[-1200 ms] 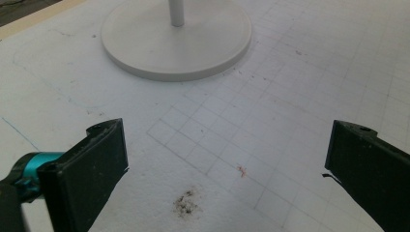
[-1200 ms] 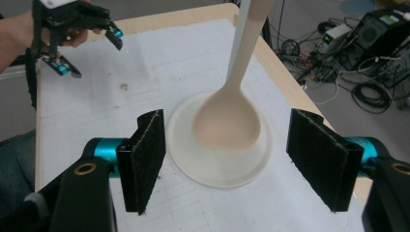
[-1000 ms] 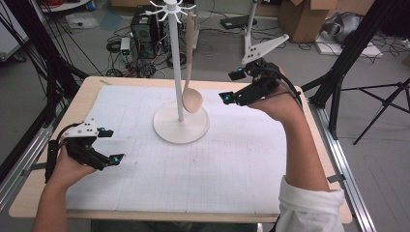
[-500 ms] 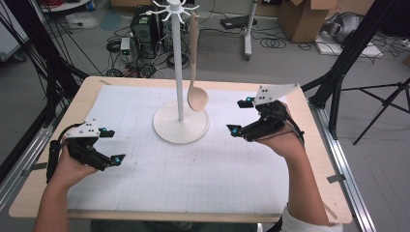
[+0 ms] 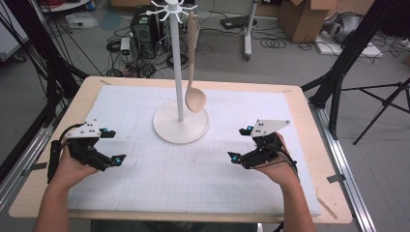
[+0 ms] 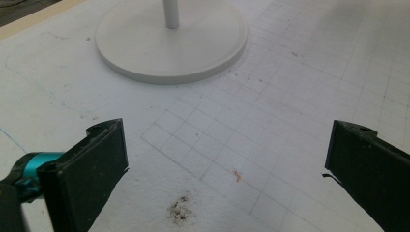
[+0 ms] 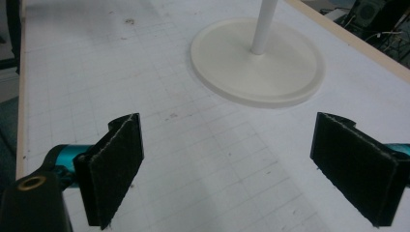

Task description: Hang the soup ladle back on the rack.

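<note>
a pale wooden spoon (image 5: 194,72) hangs bowl-down from the white stand (image 5: 181,124); right gripper (image 5: 241,144), jaws just opening wide, and left gripper (image 5: 112,146) both gape empty.

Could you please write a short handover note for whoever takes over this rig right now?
Left gripper: open, empty, low over the mat at its left side.
Right gripper: open, empty, jaws have just been opening; low over the mat at its right side.
Spoon: hangs from a hook at the top of the stand, bowl down just above the base, mid-table.
Done: spoon looks hung; both grippers are clear of it.
Left: probably nothing but checking that it hangs steady.
</note>
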`<state>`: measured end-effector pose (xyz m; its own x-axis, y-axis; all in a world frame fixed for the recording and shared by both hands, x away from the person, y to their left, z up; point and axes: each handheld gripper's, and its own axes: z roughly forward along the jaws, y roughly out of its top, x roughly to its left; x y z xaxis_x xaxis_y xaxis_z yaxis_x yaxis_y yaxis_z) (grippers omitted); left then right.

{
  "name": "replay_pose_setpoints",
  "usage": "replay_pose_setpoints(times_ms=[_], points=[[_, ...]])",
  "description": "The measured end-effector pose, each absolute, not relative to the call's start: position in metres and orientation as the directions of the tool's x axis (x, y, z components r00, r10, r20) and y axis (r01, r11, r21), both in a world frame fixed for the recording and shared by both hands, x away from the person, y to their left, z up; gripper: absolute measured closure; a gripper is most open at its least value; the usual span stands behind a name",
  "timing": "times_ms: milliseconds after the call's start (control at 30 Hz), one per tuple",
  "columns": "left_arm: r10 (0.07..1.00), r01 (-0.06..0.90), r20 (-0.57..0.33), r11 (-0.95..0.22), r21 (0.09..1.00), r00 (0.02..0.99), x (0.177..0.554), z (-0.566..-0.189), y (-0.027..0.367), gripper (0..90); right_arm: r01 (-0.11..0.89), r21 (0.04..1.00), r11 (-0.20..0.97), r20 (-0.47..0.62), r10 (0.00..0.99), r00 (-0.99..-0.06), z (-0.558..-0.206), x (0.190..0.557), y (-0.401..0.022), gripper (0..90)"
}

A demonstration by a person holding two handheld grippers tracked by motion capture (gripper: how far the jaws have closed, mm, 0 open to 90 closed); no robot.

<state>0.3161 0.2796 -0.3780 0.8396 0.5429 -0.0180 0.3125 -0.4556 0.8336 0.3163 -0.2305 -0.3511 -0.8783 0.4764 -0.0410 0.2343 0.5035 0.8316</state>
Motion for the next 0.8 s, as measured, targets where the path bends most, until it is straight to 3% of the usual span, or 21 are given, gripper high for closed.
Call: replay_pose_setpoints(times_ms=[333,433,800], points=[[0.543,0.315,-0.025,-0.448,0.837,0.839,0.317,-0.379,0.280,1.7,0.210,0.878,0.429,-0.029,0.486,-0.873,-0.367,0.304,-0.241,8.8],[0.540,0.312,-0.024,-0.449,0.837,0.841,0.317,-0.379,0.279,1.7,0.225,0.883,0.413,-0.014,0.501,-0.866,-0.372,0.303,-0.245,3.0],[0.530,0.306,-0.027,-0.447,0.841,0.847,0.317,-0.379,0.276,1.7,0.252,0.889,0.383,0.017,0.522,-0.853,-0.378,0.305,-0.254,1.5]])
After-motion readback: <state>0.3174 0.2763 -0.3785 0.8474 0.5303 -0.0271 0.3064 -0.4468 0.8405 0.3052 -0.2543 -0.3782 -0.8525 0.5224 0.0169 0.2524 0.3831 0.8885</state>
